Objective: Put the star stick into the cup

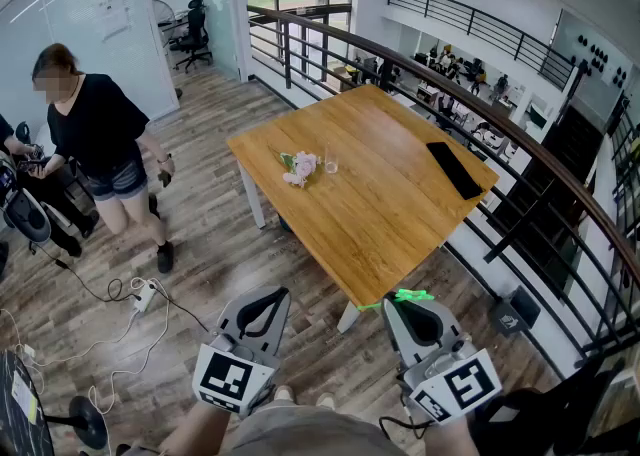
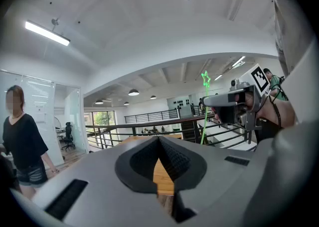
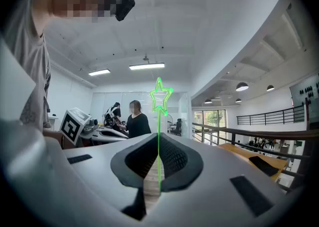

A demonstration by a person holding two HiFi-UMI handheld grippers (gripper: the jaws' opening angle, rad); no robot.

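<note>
In the head view your right gripper (image 1: 408, 306) at 5 o'clock pinches the star stick (image 1: 405, 295), well apart from the cup (image 1: 330, 163) (beside flowers (image 1: 299, 168)) on the table (image 1: 400, 209) toward 12, in the left gripper view your left gripper (image 2: 159, 139) is pressed together and empty, and in the right gripper view the jaws clamp the stick, its star at 12.

The wooden table (image 1: 390, 219) was bare and open to approach across its near half. A flower bunch (image 1: 299, 168) crowded the glass cup (image 1: 330, 163) at its nine o'clock. A black flat device (image 1: 453, 169) lay well apart at three o'clock. The railing (image 1: 560, 214) bounded the table's far right side.
</note>
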